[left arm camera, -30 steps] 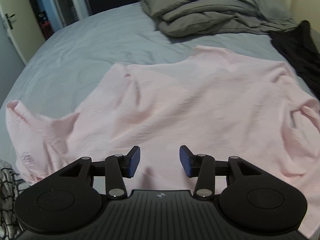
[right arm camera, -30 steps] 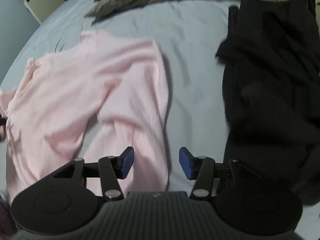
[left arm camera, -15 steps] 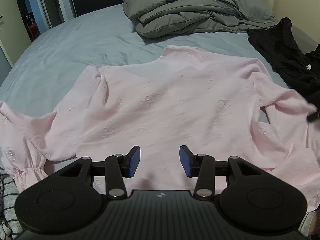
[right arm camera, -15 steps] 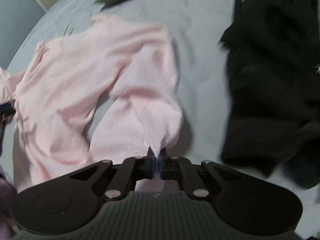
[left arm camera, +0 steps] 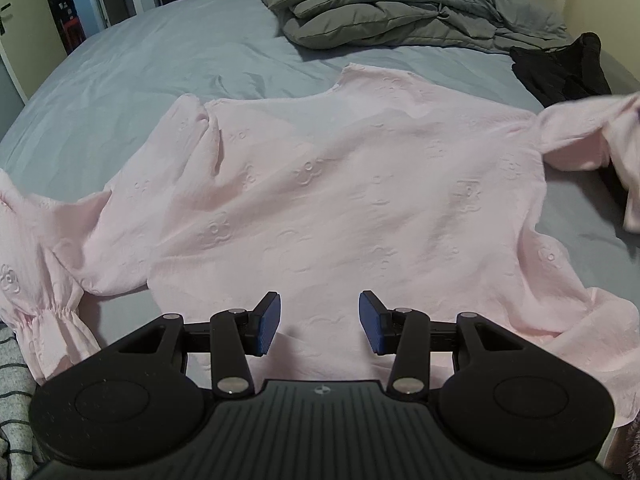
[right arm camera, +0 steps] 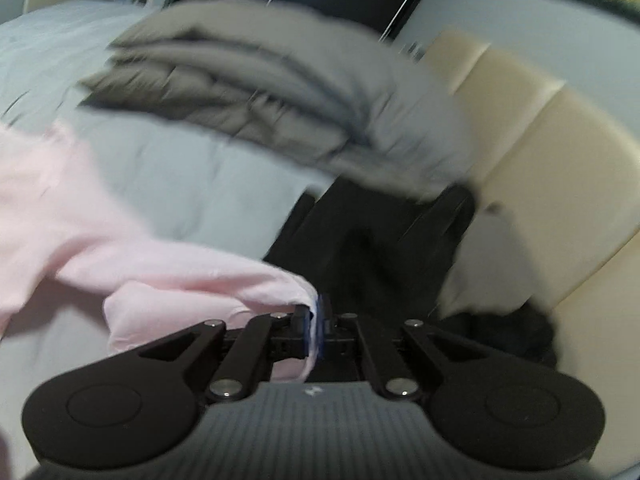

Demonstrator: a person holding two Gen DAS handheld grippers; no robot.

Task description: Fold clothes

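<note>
A pale pink blouse (left arm camera: 340,192) with embossed flowers lies spread flat on the grey-blue bed sheet (left arm camera: 140,68). Its left sleeve (left arm camera: 36,280) trails off to the left with a gathered cuff. My left gripper (left arm camera: 318,322) hovers open over the hem, nothing between its blue pads. My right gripper (right arm camera: 316,330) is shut on the end of the blouse's right sleeve (right arm camera: 192,276), which is lifted off the bed and stretched. In the left wrist view that raised sleeve (left arm camera: 588,132) shows at the far right. The right wrist view is blurred.
A folded grey duvet (left arm camera: 400,4) lies at the head of the bed. A black garment (left arm camera: 560,68) is heaped to the right of the blouse, just beyond the held sleeve (right arm camera: 380,248). A cream padded headboard (right arm camera: 540,152) stands behind. Striped fabric (left arm camera: 12,392) shows at lower left.
My right gripper shut on the pink sleeve end, then rose and tilted up, pulling the sleeve off the bed. The left gripper stayed open over the hem.
</note>
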